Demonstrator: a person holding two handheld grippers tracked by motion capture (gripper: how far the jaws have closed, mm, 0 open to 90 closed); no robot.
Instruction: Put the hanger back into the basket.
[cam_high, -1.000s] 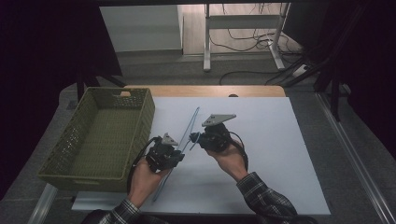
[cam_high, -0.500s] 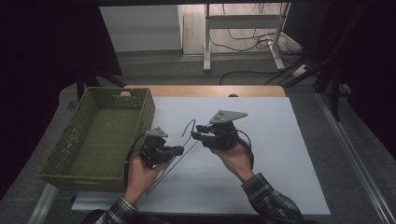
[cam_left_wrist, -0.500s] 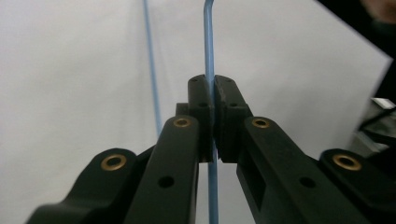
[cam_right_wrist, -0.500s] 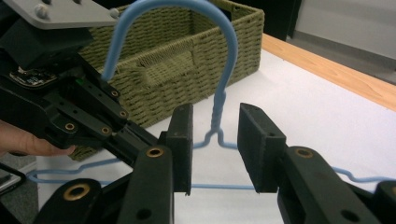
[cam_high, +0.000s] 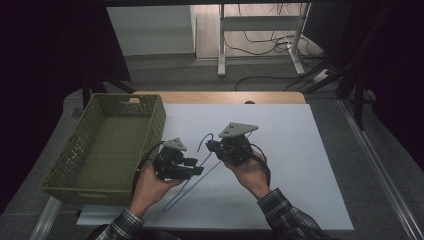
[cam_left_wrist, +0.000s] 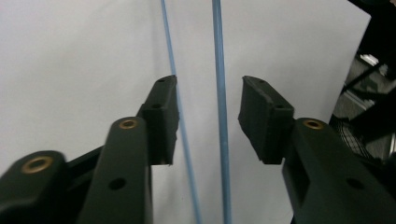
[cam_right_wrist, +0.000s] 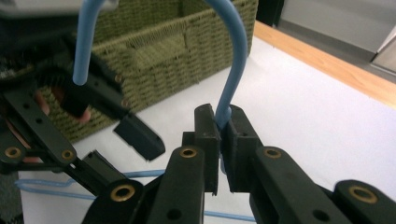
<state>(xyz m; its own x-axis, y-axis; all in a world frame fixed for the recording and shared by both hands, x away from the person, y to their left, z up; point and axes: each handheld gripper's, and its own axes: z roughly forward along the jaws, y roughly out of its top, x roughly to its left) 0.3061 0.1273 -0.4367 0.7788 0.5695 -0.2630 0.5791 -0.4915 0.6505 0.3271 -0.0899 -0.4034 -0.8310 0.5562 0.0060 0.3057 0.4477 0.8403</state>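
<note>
the right gripper (cam_high: 214, 145) is clamped on the neck of a blue wire hanger (cam_right_wrist: 232, 77) just under its hook — the right gripper view shows both pads pressed tight on the wire, the hook curving up and over. in the high view the hanger (cam_high: 192, 182) slants across the white table (cam_high: 310, 165), hook end raised at the right gripper, far end low near the front edge. the left gripper (cam_high: 197, 167) has just been opening: its jaws stand partly apart with two blue wires (cam_left_wrist: 219, 93) running between the pads, one wire close along the left pad, the other clear of both. a green basket (cam_high: 85, 177) sits at the table's left, just beside the left hand (cam_high: 150, 185).
</note>
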